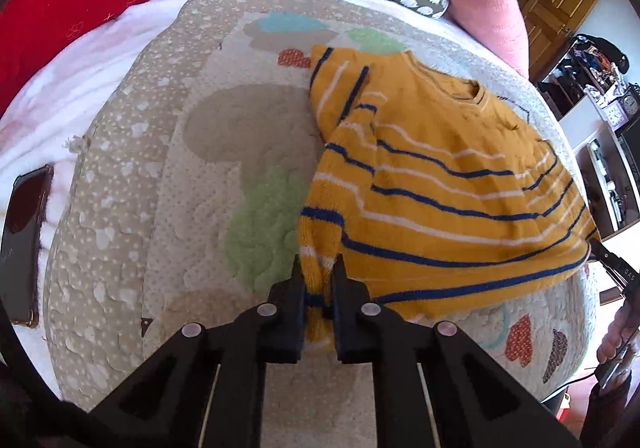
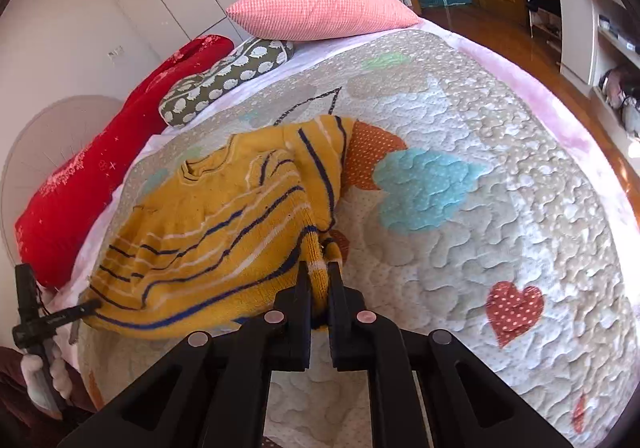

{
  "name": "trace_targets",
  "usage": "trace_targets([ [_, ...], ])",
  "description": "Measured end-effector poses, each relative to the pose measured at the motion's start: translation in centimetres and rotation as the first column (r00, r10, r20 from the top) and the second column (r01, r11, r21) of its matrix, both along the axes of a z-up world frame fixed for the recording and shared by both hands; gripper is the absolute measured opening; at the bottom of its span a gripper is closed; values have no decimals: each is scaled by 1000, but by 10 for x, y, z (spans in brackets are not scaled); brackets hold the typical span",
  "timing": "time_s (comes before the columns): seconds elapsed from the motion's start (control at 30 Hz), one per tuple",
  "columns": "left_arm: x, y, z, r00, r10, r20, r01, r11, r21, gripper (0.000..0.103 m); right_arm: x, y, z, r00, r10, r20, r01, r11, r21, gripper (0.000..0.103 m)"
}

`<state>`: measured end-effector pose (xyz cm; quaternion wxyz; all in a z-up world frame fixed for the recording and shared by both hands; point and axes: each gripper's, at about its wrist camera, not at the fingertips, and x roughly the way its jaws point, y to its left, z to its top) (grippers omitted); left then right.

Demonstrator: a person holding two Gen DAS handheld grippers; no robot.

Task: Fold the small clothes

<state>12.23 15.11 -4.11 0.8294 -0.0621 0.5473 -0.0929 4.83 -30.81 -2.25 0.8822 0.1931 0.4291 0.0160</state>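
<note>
The yellow striped sweater (image 1: 440,176) lay on the quilted blanket (image 1: 160,176) that covered the bed, with its neckline facing away from both cameras. Its near hem edge was lifted off the blanket between the 2 tools.

The left tool (image 1: 318,268) was closed on bunched knit at one lower corner of the sweater; yellow fabric with a blue stripe filled the narrow gap between its 2 fingers. The right tool (image 2: 319,272) was likewise closed on gathered knit at the opposite lower corner, with fabric pinched between its 2 fingers.

In the left wrist view, the tip of the right tool appeared at the far right edge of the sweater. In the right wrist view, the left tool appeared at the far left edge of the sweater, touching the hem.

One sleeve (image 2: 324,164) was folded inward across the body of the sweater.

A pink pillow (image 2: 320,8), a patterned grey-green cushion (image 2: 224,84) and a red cushion (image 2: 104,168) rested along the head of the bed. A phone (image 1: 24,244) lay on the bed beside the blanket.
</note>
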Motion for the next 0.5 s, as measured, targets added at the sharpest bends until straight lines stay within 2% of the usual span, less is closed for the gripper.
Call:
trace_targets([
  [0.03,-1,3,-12,1000,18,-25,-18,1000,5,11,0,0,-7,1000,1,-21,-1,1000,-15,6],
  [0.1,-5,14,-28,997,53,-53,-55,998,-35,16,1,2,-26,997,-1,-75,-3,999,-47,6],
  [0.13,-9,17,-28,997,65,-39,-68,995,-68,17,2,4,-35,995,-1,-100,-5,998,-55,6],
  [0.17,-12,21,-25,997,66,-30,-69,994,-90,21,3,4,-42,994,-3,-114,-4,998,-56,7],
  [0.2,-16,24,-20,997,70,-19,-71,992,-103,27,1,4,-42,994,-11,-107,4,998,-65,10],
  [0.37,-29,38,22,989,90,118,-84,995,-54,34,-16,-4,-8,999,-21,-45,16,993,-113,18],
  [0.43,-24,39,38,982,96,162,-83,993,-87,43,-18,-7,10,1000,-29,8,30,989,-144,26],
  [0.5,-9,31,46,980,91,177,-72,992,-107,46,-14,-7,25,998,-15,57,22,991,-131,47],
])
